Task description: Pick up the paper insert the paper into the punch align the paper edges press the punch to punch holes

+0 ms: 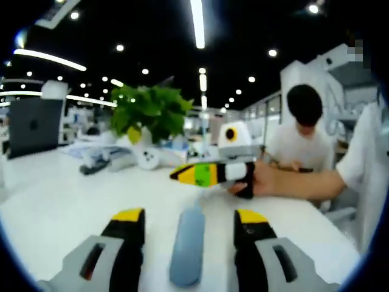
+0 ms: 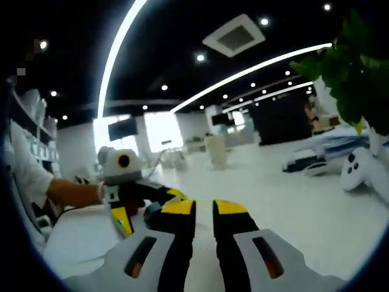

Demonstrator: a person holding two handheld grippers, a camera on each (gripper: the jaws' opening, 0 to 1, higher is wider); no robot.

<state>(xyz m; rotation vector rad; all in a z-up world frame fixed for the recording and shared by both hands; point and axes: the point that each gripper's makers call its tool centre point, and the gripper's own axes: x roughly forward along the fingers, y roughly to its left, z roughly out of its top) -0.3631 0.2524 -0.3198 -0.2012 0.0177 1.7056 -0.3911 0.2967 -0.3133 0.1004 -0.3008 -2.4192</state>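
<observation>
Fingers of the left gripper stood wide apart, yellow-tipped, holding nothing; a blue-grey punch lay on the white table in the gap between them, long axis running away from the camera. In the right gripper view the right gripper had its jaws narrow, nearly touching, with nothing visibly between the tips.

No paper was clearly seen on the table near the punch; pale sheets far back by the potted plant might have been paper, but the blur was too heavy to be sure. Judged stage: the very start, paper not yet picked up.

Next move would call for finding a sheet and pinching its edge, then steering it into the punch slot.

Open room: bare tabletop to the left of the punch. On the right, the other gripper crossed the left gripper view, held by a person's hand, just above the table beyond the punch. Game controller sat well back.
</observation>
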